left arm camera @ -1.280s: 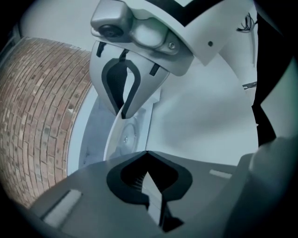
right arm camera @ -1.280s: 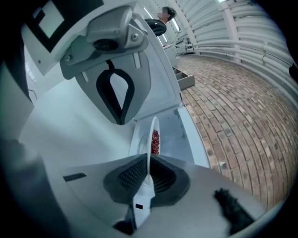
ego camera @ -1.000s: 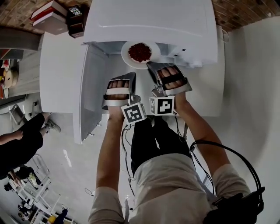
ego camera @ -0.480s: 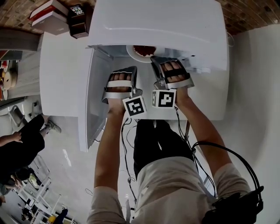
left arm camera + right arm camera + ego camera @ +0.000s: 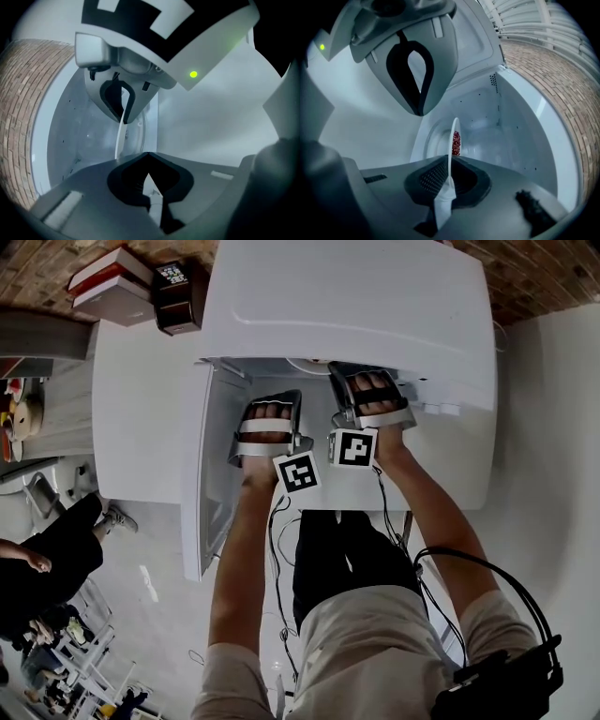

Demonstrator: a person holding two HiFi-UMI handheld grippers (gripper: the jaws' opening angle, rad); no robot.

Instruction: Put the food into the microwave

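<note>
Head view: white microwave (image 5: 347, 296) fills the upper centre, its door (image 5: 208, 484) swung open toward the left edge. Both grippers reach side by side into the mouth of the cavity. Left gripper (image 5: 135, 137) is clamped on the thin white rim of the plate (image 5: 452, 133). Right gripper (image 5: 435, 136) is clamped on the same plate, seen edge-on. Red food (image 5: 455, 143) sits on the plate inside the cavity. Can't tell whether the plate rests on the cavity floor.

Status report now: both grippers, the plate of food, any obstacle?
Left gripper and right gripper both shut on plate. Red food inside microwave, plate not released. Door open, no obstacle seen.
</note>
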